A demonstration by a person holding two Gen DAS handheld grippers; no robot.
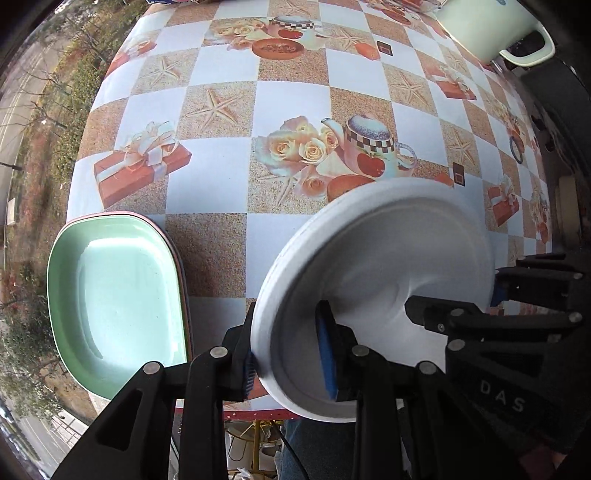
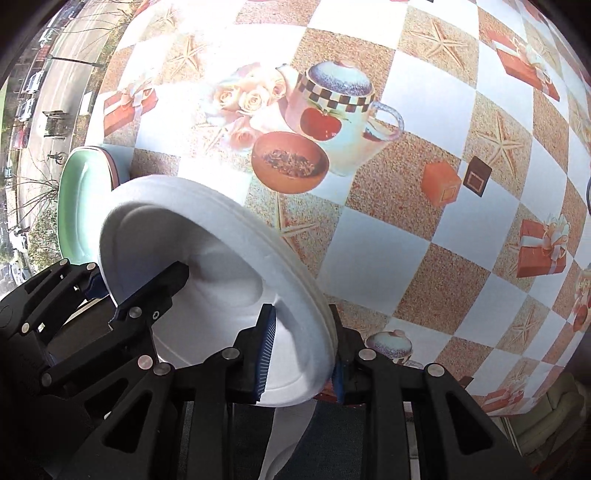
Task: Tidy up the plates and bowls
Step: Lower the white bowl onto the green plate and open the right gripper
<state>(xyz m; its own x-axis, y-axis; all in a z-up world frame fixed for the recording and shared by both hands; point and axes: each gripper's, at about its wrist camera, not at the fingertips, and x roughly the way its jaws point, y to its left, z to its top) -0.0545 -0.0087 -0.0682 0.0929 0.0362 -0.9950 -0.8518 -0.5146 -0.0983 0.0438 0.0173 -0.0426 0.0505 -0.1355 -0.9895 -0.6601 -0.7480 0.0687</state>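
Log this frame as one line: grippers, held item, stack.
left gripper: shut on white plate rim | right gripper: shut on opposite rim | plate: lifted, tilted | green plate stack: on table, apart

Round plate [image 1: 373, 280] right of the stacked oblong plates [image 1: 118, 295] (apart); mug [image 1: 491, 29] probably on the table's [image 1: 288, 96] far corner.

Both the left gripper [image 1: 290, 354] and right gripper [image 2: 301, 350] were black plastic linkages with silver rivets and blue ribbed pads, one body lettered "DAS".
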